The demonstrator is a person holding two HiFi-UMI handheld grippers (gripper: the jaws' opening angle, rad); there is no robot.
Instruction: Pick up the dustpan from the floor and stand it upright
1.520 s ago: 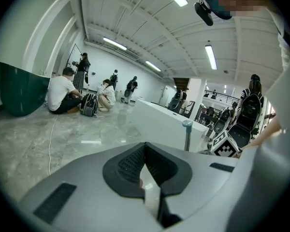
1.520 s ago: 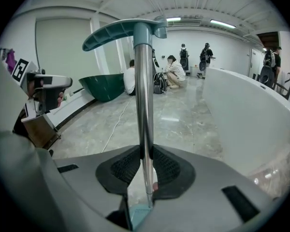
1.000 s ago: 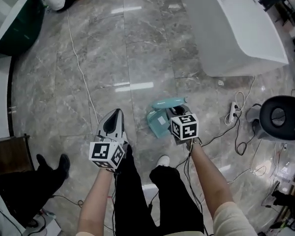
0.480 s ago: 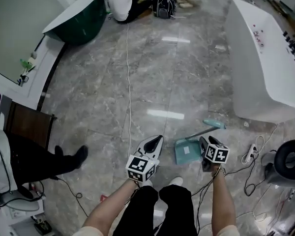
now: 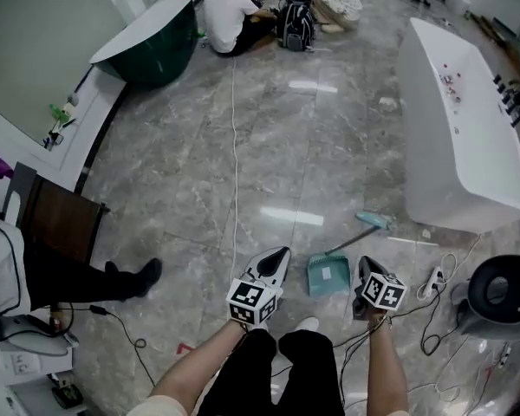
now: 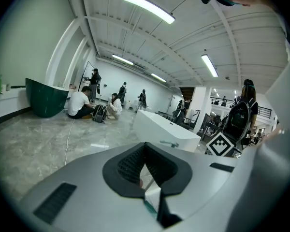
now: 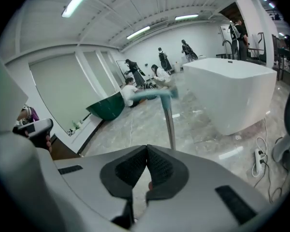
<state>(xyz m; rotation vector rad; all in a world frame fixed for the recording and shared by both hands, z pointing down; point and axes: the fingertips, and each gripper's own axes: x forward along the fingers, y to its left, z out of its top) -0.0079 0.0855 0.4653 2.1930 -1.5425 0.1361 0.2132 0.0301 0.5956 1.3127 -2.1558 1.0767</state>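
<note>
The teal dustpan (image 5: 328,276) stands upright on the grey marble floor, its long handle (image 5: 354,239) leaning up and to the right to a teal grip (image 5: 374,220). In the right gripper view the handle (image 7: 168,117) rises just beyond the jaws, free of them. My right gripper (image 5: 361,264) hangs just right of the pan, shut with nothing between its pads (image 7: 147,149). Just left of the pan, my left gripper (image 5: 280,256) is shut and empty too (image 6: 145,145). A sliver of teal shows below its jaws.
A white bathtub (image 5: 459,137) stands at the right and a dark green tub (image 5: 147,37) at the back left. A white cable (image 5: 235,146) runs down the floor. A power strip with cords (image 5: 433,278), a black round stool (image 5: 501,291), a seated person's legs (image 5: 95,280) and people at the back (image 5: 234,11) surround me.
Both grippers have risen from the floor. The dustpan, low under the right gripper a second ago, now stands upright and free, and the right gripper has drawn off to its right.
</note>
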